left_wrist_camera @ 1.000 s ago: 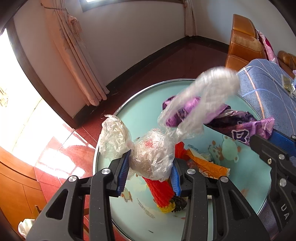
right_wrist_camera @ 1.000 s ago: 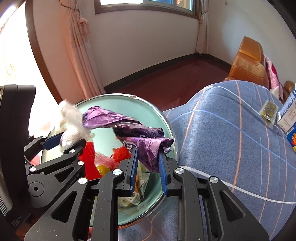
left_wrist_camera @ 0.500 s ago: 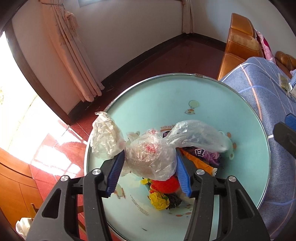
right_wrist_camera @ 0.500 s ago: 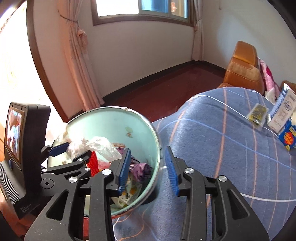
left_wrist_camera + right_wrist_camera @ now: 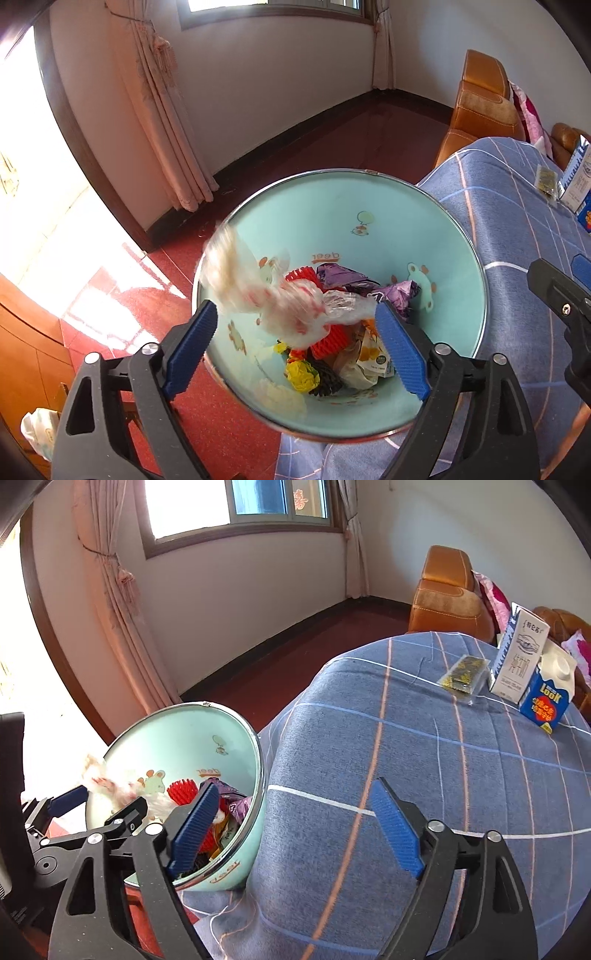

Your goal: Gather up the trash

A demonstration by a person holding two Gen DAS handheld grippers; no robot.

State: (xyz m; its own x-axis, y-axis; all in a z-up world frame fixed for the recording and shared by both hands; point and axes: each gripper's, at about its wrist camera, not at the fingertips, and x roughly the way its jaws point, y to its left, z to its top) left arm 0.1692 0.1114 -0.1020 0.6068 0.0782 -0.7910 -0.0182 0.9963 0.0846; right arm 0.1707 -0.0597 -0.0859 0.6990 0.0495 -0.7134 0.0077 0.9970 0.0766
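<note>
Trash drop is the step in hand: my left tongs (image 5: 295, 328) stand wide open over the basin (image 5: 436, 206), and the clear plastic bag (image 5: 280, 299) is blurred between the blue pads, loose, gripped by nothing, above the heap in the basin. Under it lie the purple wrapper (image 5: 354, 280), red foam net (image 5: 328, 339) and a yellow scrap (image 5: 301, 373). My right tongs (image 5: 291, 830) are also wide open and empty, hanging over the near left edge of the blue checked table cover (image 5: 424, 760), just beside the basin's rim. Toward the far right corner of that cover stand a white carton (image 5: 517, 657) and a blue carton (image 5: 546, 698), touching, with a small dark packet (image 5: 463, 674) lying just beside them. I judge those are what remains. My next move calls for carrying the right tongs across the cover and closing low on the flat packet, or squarely on a carton so it does not tip.
</note>
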